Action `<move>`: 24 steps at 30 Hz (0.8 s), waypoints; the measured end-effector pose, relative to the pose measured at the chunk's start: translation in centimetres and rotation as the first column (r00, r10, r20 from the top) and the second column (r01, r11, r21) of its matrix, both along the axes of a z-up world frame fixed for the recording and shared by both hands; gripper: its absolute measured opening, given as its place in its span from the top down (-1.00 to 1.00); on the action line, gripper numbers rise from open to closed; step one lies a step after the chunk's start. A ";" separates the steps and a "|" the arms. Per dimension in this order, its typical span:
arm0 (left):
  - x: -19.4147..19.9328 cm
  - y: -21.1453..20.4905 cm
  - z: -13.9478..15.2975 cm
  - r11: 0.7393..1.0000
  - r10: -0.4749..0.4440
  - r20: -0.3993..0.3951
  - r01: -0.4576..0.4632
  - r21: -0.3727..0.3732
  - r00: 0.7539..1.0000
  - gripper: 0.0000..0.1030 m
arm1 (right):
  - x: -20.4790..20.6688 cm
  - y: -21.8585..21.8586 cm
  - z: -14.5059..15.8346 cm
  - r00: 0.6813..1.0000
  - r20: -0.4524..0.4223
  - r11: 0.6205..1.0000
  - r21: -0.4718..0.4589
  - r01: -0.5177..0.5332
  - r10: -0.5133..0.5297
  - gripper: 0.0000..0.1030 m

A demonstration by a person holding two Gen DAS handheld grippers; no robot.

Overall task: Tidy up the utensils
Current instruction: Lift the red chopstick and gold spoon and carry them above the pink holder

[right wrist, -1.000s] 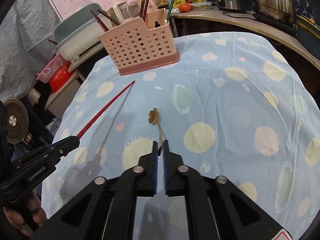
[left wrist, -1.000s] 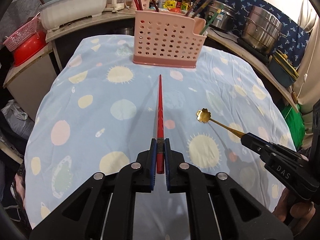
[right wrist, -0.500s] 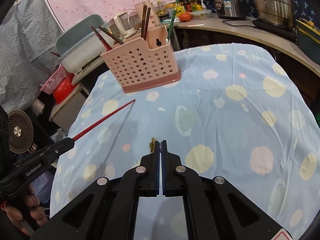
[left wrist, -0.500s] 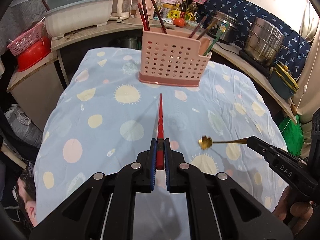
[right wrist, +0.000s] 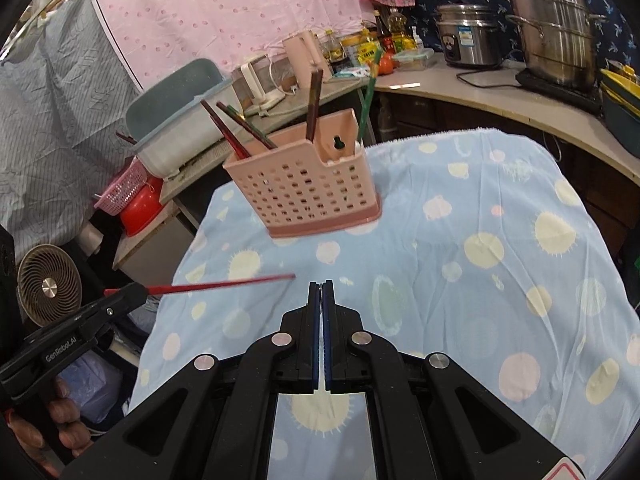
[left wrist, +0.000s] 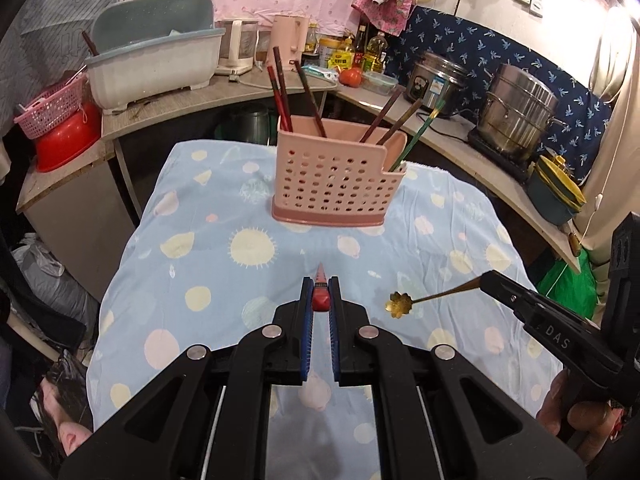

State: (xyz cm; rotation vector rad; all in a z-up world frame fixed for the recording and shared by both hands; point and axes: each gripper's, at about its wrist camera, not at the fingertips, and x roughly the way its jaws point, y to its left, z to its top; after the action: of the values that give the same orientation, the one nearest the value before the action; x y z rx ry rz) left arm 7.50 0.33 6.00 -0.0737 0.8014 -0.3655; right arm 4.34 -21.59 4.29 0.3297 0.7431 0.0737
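A pink perforated utensil holder (left wrist: pixel 334 178) stands at the far side of the table and holds several chopsticks; it also shows in the right wrist view (right wrist: pixel 306 190). My left gripper (left wrist: pixel 321 286) is shut on a red chopstick (left wrist: pixel 321 280), held above the cloth and pointing toward the holder; the chopstick shows fully in the right wrist view (right wrist: pixel 220 285). My right gripper (right wrist: pixel 321 286) is shut on a gold spoon with a flower-shaped bowl (left wrist: pixel 400 303), seen in the left wrist view lifted above the table. The spoon is hidden in the right wrist view.
The table wears a blue cloth with pale dots (left wrist: pixel 248 248). Behind it a counter carries a dish tub (left wrist: pixel 156 64), a rice cooker (left wrist: pixel 436 80), a steel pot (left wrist: pixel 516 116) and bottles. A fan (right wrist: pixel 48 284) stands at left.
Both grippers have risen and tilted up with their utensils. The chopstick and the spoon have left the cloth and are held in the air, nearer the holder.
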 end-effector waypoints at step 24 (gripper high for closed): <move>8.7 -0.8 15.0 0.997 0.072 0.354 -0.055 -0.056 0.932 0.86 | 10.8 -3.5 7.1 0.979 0.173 0.991 -0.066 0.116 -0.103 0.97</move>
State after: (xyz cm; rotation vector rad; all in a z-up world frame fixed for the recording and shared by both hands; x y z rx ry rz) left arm 16.25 -0.47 21.03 -0.0731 0.4296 -0.3240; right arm 15.12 -25.07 11.40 0.2877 0.5564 -0.0300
